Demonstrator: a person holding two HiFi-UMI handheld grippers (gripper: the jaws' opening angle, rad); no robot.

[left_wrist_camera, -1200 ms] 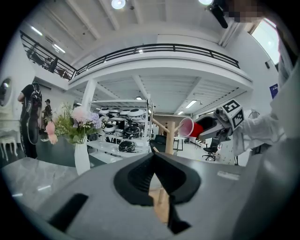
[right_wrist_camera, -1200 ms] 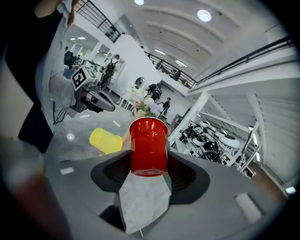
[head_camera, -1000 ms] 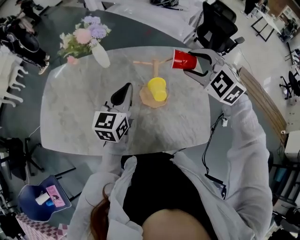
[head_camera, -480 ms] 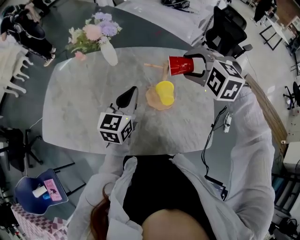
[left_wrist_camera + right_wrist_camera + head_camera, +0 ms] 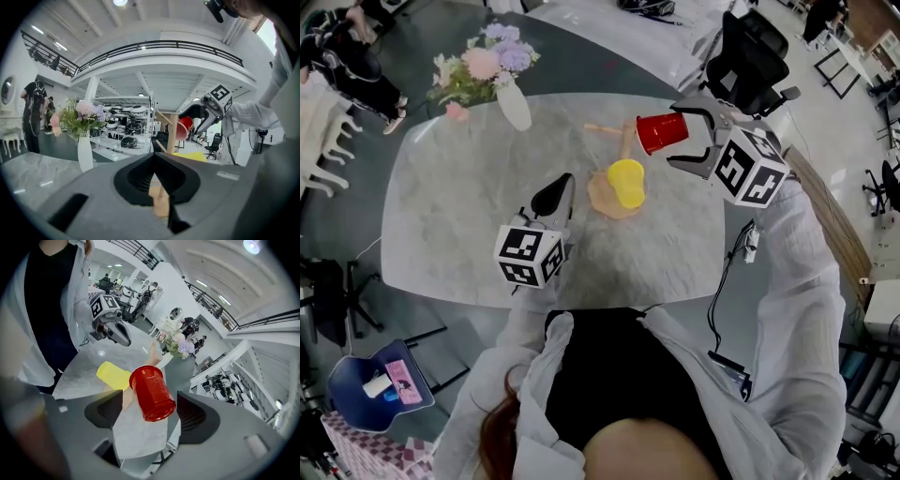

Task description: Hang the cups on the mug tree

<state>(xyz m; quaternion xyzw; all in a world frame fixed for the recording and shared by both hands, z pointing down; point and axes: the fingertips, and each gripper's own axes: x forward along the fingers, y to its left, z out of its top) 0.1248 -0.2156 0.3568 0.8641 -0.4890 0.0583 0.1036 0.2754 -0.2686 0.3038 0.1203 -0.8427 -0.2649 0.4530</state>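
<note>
Over the wooden mug tree (image 5: 623,150), the right claw (image 5: 684,134) had the glossy red plastic cup (image 5: 663,131) clamped a second ago. Now its jaws are opening with gaps either side, and the cup lies sideways at the tree's top, mouth toward the post. The matte yellow plastic cup (image 5: 626,181) hangs lower down. The left claw (image 5: 561,186) hovers pinched shut, empty. Pale grey marbled surface (image 5: 450,216) with rounded corners, white vase of pastel flowers (image 5: 511,105), black office chair (image 5: 750,56) behind.
</note>
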